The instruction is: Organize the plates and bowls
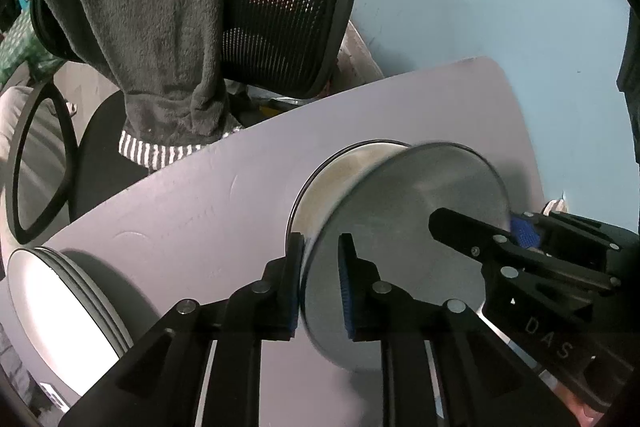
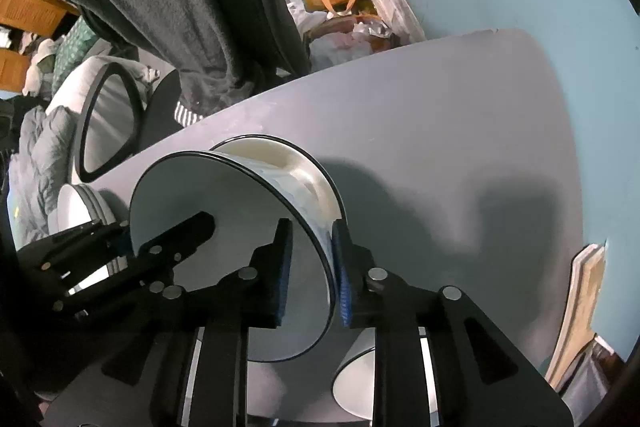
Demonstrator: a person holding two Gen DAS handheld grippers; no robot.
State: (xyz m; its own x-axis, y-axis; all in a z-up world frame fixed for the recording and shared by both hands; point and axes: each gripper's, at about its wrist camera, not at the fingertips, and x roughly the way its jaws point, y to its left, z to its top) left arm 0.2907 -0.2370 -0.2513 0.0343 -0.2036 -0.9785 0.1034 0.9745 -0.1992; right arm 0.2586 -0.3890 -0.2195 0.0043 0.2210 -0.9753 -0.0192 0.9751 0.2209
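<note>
A white plate with a thin black rim (image 1: pixel 400 227) (image 2: pixel 208 219) sits tilted over a cream bowl (image 1: pixel 344 171) (image 2: pixel 288 163) on the pale lilac table (image 1: pixel 200 211). My left gripper (image 1: pixel 320 287) straddles the plate's left rim. Its jaws are slightly apart: the rim lies by the left pad and a gap shows at the right pad. My right gripper (image 2: pixel 312 277) straddles the opposite rim the same way, with the rim close to its right pad. Each gripper also shows in the other's view, the right gripper (image 1: pixel 516 231) and the left gripper (image 2: pixel 132 239).
A stack of white plates (image 1: pixel 60 299) (image 2: pixel 76 207) stands at the table's left end. Another white dish (image 2: pixel 356 375) lies near the front edge. A mesh chair with a dark towel (image 1: pixel 160 27) stands behind the table. A wooden board (image 2: pixel 584 291) leans at the right.
</note>
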